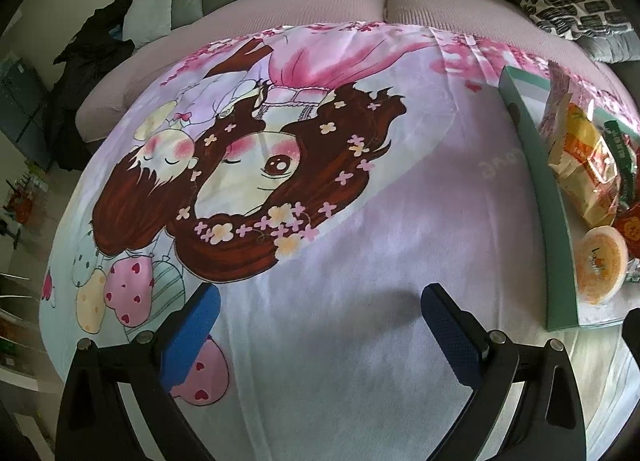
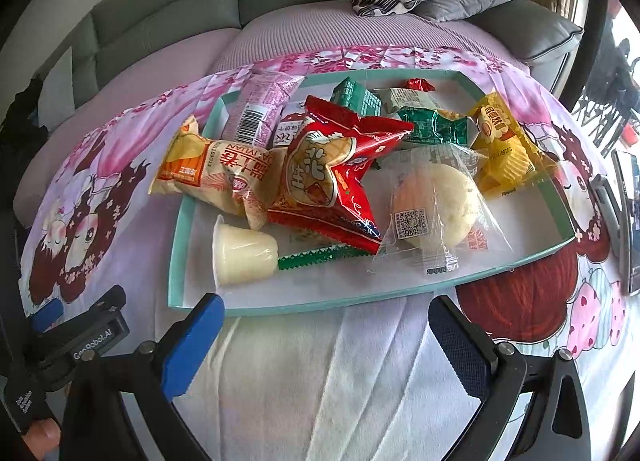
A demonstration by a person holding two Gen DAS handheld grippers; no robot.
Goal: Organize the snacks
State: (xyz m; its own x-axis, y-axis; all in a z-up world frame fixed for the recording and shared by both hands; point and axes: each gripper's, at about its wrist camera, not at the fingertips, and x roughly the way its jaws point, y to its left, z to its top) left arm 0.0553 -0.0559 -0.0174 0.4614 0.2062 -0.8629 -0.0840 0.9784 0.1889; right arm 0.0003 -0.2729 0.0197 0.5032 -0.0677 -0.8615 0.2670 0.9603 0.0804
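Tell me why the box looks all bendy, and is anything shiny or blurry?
Right wrist view: the fisheye lens bows the teal box, and the clear bun wrapper glares a little. Left wrist view: the cartoon blanket bulges like a ball, both stay fairly sharp, and a soft shadow lies between the left gripper fingers.

Soft daylight, dim corners, heavy fisheye bending at edges (black vignette); faint shadows on the cloth (image 1: 360,301)
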